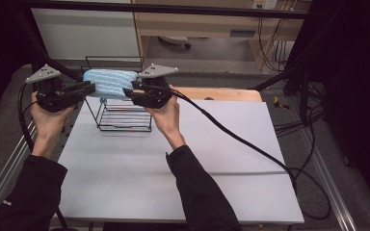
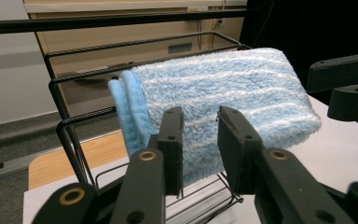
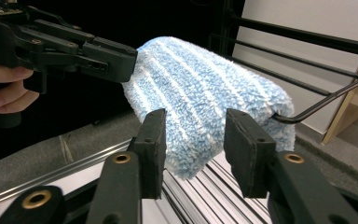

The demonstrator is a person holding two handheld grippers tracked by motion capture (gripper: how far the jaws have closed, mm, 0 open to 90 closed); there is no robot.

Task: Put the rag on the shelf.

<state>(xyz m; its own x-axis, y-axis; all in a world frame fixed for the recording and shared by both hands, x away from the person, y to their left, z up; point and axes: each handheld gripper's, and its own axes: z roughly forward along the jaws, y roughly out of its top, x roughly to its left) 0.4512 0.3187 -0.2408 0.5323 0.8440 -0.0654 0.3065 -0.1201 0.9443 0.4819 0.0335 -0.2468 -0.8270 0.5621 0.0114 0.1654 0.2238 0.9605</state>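
Observation:
A fluffy light-blue towel with white stripes [image 1: 110,83] hangs folded over the top bar of a black wire rack [image 1: 125,126] at the table's far left. My left gripper [image 1: 87,89] is at the towel's left end, and my right gripper [image 1: 131,92] is at its right end. In the left gripper view the towel [image 2: 233,88] lies just beyond the open jaws of the left gripper [image 2: 200,119], with nothing between them. The right gripper view shows the towel [image 3: 205,84] beyond the right gripper [image 3: 193,123], whose jaws also stand apart and empty.
The rack stands on a white tabletop [image 1: 197,159] with free room in front and to the right. A wooden board [image 1: 221,94] lies at the far edge. The right gripper's cable [image 1: 241,139] trails across the table. Metal rails [image 1: 9,159] run along the left side.

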